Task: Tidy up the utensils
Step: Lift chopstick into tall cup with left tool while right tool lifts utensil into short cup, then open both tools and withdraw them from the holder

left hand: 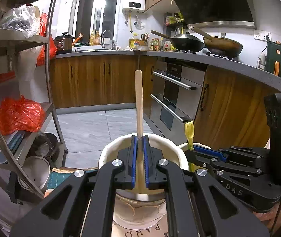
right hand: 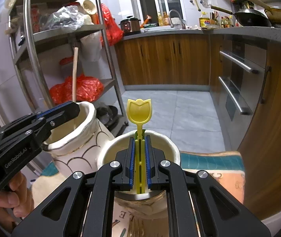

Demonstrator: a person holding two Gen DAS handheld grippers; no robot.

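Note:
My left gripper [left hand: 139, 137] is shut on a pale wooden utensil [left hand: 139, 98], which stands upright with its lower end inside a cream ceramic jar [left hand: 108, 152]. In the right wrist view that left gripper [right hand: 73, 108] sits at the rim of the scale-patterned jar [right hand: 89, 118], and the wooden utensil [right hand: 74, 75] rises above it. My right gripper [right hand: 139, 137] is shut on a yellow tulip-shaped plastic utensil [right hand: 139, 110], held upright over a second cream jar [right hand: 108, 148]. The left wrist view shows the right gripper [left hand: 191, 150] and the yellow utensil [left hand: 189, 131] just to the right.
A metal shelf rack [left hand: 49, 59] with red bags stands to the left. A steel oven [left hand: 175, 90] and wooden cabinets [right hand: 164, 59] line the far and right sides. The jars stand on a patterned mat [right hand: 209, 162]. A hand [right hand: 12, 195] holds the left gripper.

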